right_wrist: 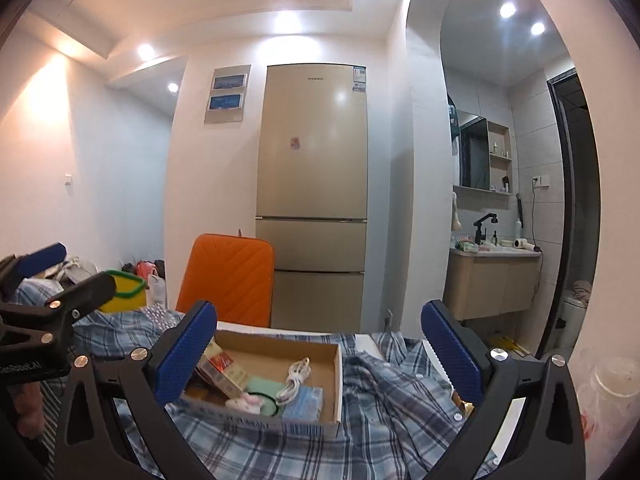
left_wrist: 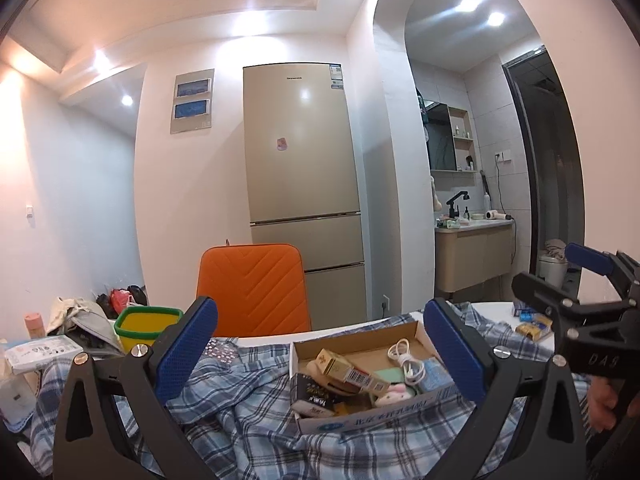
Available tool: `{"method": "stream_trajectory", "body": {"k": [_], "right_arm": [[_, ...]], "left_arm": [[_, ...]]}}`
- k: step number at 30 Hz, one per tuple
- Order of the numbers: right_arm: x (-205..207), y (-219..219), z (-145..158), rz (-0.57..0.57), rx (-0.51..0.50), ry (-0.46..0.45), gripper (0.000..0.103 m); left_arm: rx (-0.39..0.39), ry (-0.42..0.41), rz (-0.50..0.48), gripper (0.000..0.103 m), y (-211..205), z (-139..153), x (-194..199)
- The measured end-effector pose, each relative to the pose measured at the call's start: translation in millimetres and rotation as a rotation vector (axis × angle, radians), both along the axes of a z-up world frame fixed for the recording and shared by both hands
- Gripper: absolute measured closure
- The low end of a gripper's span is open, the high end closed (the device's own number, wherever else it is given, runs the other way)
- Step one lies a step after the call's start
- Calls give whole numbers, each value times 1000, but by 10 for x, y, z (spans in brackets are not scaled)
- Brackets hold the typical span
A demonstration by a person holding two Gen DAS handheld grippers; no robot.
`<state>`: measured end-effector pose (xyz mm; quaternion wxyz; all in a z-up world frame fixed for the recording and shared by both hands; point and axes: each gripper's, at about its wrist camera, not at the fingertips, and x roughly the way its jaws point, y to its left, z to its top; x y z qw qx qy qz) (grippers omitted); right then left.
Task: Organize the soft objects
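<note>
Blue-and-white plaid cloth (left_wrist: 248, 412) lies rumpled across the table, spread under and around a shallow cardboard box (right_wrist: 336, 364); folds bunch up along the box's near wall and to its right. The cloth is soft and unfolded, not held by either gripper.

Box contents, as far as readable: a coiled white cable (right_wrist: 294, 380), a gold carton (left_wrist: 344, 368) tilted against other cartons, a pale green flat item, a light blue packet (right_wrist: 306, 400), a small pink-and-white plush (left_wrist: 394, 394). The box sits on top of the cloth.

Left gripper (left_wrist: 320, 354): jaws spread wide, blue pads apart with the box and cloth seen between them, nothing clamped. It points level across the table.

Right gripper (right_wrist: 318, 354): jaws at full spread, empty, pads clear of cloth and box; also level. Each gripper shows at the edge of the other's view, the two side by side and apart. A person's hand (left_wrist: 604, 400) grips the right handle.

Surroundings: orange chair (left_wrist: 254, 284) just behind the table, yellow bin with green rim (left_wrist: 146, 324) to the left, tall beige fridge (left_wrist: 302, 184) against the far wall, washbasin alcove (right_wrist: 494, 276) at right. Small packets (left_wrist: 534, 322) lie on the table's right end.
</note>
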<state>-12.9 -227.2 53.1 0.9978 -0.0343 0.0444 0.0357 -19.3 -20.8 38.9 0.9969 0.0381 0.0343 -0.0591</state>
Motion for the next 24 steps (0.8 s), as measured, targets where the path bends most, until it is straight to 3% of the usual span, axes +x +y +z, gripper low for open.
{"method": "stream_trajectory", "body": {"k": [9,18,24], "right_arm": [[-73,21,-207,8,24,-10,0],[-137,-54,-241,-3,66,-28,0],[-195,21,-240,7,37,-56,0]], "left_arm": [[-36,11,14,1,72,-255,-50],[-56,-20,28,1,94,-295,-126],[-84,12,21,1,149,-309,-64]]}}
